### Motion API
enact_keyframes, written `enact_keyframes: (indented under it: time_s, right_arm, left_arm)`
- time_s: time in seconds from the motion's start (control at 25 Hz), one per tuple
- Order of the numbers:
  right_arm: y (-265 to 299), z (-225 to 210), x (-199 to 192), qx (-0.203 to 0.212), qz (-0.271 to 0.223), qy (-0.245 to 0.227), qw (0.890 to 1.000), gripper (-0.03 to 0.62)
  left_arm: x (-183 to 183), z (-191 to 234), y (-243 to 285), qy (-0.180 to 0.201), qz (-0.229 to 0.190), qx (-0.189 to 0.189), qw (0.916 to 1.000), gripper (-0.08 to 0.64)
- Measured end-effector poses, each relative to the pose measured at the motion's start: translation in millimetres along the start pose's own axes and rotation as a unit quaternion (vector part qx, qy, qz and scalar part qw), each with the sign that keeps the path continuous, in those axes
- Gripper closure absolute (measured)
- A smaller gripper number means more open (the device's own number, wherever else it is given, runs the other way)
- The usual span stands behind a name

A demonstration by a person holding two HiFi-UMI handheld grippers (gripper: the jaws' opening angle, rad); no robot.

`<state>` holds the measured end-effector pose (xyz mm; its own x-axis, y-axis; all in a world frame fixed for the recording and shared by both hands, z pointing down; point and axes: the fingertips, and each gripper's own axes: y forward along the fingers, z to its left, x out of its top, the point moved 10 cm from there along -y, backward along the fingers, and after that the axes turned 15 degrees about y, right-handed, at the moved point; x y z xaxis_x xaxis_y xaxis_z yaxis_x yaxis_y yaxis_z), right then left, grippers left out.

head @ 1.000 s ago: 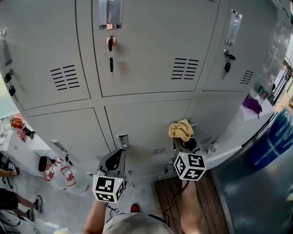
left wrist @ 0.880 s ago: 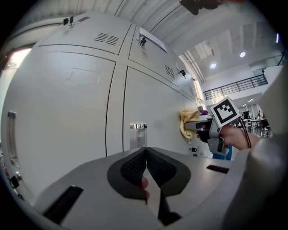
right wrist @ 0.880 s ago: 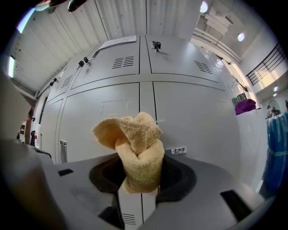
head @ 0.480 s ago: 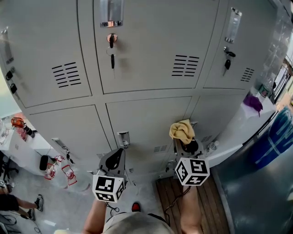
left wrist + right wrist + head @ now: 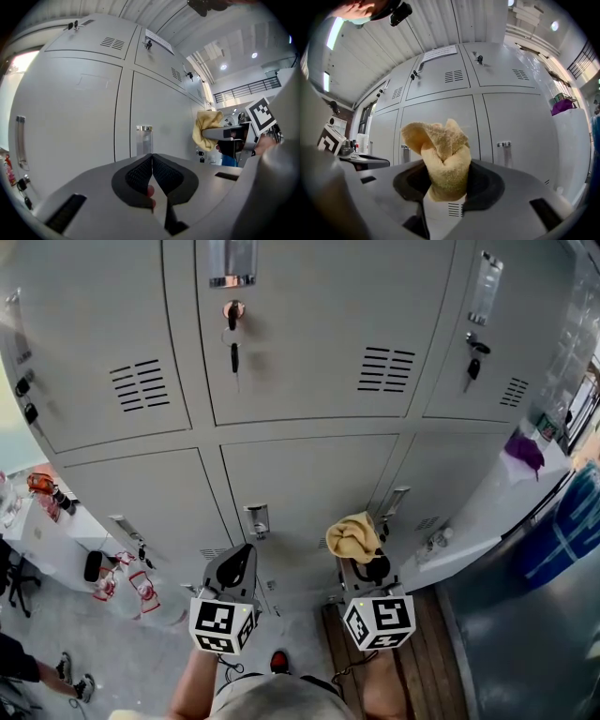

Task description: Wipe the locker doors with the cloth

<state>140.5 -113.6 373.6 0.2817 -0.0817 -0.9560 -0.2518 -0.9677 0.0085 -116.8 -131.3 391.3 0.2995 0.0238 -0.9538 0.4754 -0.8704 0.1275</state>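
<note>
Cloth (image 5: pixel 440 159), yellow and bunched, sits pinched in the right gripper (image 5: pixel 445 185), near the lower locker doors (image 5: pixel 300 488) but apparently not touching; the left gripper (image 5: pixel 152 161) is clenched on nothing. I'd say no wiping is under way, every door left to do

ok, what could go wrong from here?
1. The cloth is a bunched wad pinched low in the right gripper; pressure while wiping could tug it loose.
2. The key dangling from the upper middle locker could snag the cloth if wiping goes up there.
</note>
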Motion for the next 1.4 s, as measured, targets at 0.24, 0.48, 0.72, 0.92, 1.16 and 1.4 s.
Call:
enact_keyframes:
  time_s: [0.24, 0.48, 0.72, 0.92, 1.16, 1.4]
  right_arm:
    - [11, 17, -23, 0.033, 0.034, 0.009, 0.999, 0.404]
    - [28, 38, -47, 0.069, 0.066, 0.01, 0.995, 0.405]
    - [50, 54, -65, 0.096, 0.093, 0.012, 0.991, 0.405]
    - [67, 64, -74, 0.109, 0.1, 0.01, 0.989, 0.405]
    - [86, 70, -79, 0.118, 0.103, -0.001, 0.988, 0.405]
    - [92, 68, -81, 0.12, 0.102, -0.001, 0.987, 0.405]
  left_arm:
    - [-8, 3, -7, -0.006, 0.015, 0.014, 0.9998, 0.537]
    - [-21, 7, -12, -0.014, 0.034, 0.028, 0.9989, 0.537]
    - [-32, 14, -14, -0.021, 0.049, 0.039, 0.9978, 0.537]
    - [-40, 21, -17, -0.024, 0.059, 0.05, 0.9967, 0.537]
    - [-44, 29, -19, -0.024, 0.065, 0.062, 0.9957, 0.537]
    - [-43, 32, -17, -0.023, 0.066, 0.066, 0.9954, 0.537]
